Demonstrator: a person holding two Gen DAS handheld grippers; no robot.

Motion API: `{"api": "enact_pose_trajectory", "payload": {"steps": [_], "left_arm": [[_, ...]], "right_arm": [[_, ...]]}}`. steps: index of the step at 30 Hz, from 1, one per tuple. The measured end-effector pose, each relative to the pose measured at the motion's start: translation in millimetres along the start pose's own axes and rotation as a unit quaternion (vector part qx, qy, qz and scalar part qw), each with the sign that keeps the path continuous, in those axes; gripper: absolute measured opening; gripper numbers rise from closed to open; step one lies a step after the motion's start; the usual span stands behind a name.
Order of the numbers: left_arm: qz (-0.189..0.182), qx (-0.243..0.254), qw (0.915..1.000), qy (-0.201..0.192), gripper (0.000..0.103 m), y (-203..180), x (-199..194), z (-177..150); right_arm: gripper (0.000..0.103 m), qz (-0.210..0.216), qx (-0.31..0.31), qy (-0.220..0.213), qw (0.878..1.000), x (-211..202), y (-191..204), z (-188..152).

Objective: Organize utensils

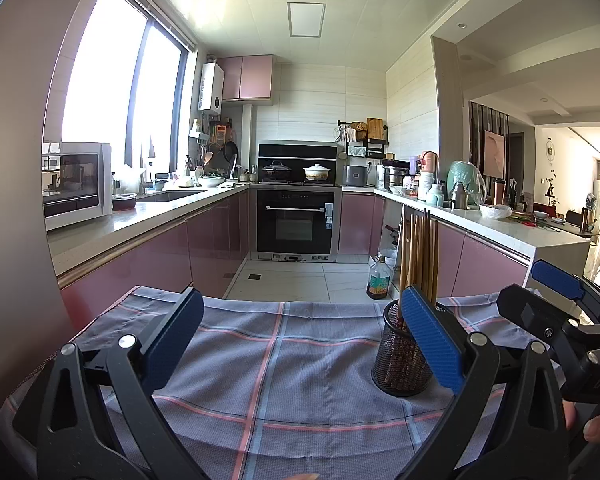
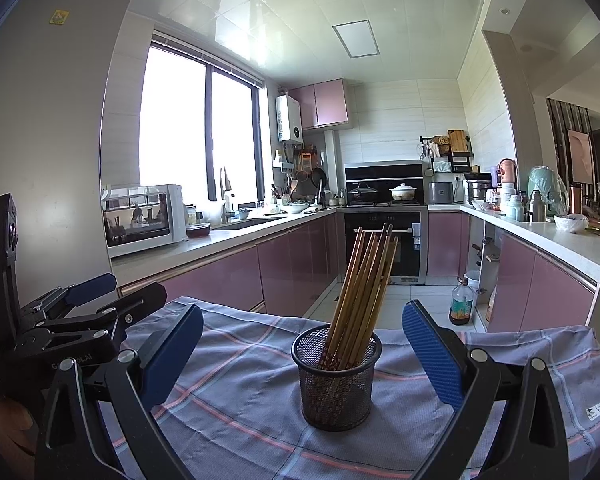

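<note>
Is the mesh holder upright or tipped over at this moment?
Upright. The mesh holder stands on its base on the checked cloth, rim level, with the chopsticks leaning out of its open top.

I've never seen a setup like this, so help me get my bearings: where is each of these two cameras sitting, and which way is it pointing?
Left wrist view: on the left gripper, looking forward over the plaid cloth toward the oven; its open fingers, the right gripper and a fingertip show.
Right wrist view: on the right gripper, facing the mesh cup of chopsticks; its open fingers and the left gripper show.
Shared: cloth, cup, chopsticks, oven, microwave, oil bottle.
</note>
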State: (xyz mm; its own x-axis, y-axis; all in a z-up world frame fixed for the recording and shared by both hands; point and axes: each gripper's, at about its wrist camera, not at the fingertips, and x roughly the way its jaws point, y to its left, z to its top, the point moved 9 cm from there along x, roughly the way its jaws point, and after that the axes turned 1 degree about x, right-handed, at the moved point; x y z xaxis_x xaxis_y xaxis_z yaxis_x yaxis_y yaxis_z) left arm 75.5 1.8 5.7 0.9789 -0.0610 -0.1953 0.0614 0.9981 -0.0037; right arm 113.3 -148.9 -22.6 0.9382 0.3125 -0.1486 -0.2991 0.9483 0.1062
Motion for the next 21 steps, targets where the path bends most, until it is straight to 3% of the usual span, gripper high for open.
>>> {"api": "enact_pose_trajectory", "payload": {"steps": [21], "left_arm": [[0.000, -0.001, 1.0000, 0.000, 0.097, 0.3, 0.1, 0.1]], "right_arm": [[0.096, 0.000, 0.002, 0.001, 1.000, 0.3, -1.3, 0.0]]}}
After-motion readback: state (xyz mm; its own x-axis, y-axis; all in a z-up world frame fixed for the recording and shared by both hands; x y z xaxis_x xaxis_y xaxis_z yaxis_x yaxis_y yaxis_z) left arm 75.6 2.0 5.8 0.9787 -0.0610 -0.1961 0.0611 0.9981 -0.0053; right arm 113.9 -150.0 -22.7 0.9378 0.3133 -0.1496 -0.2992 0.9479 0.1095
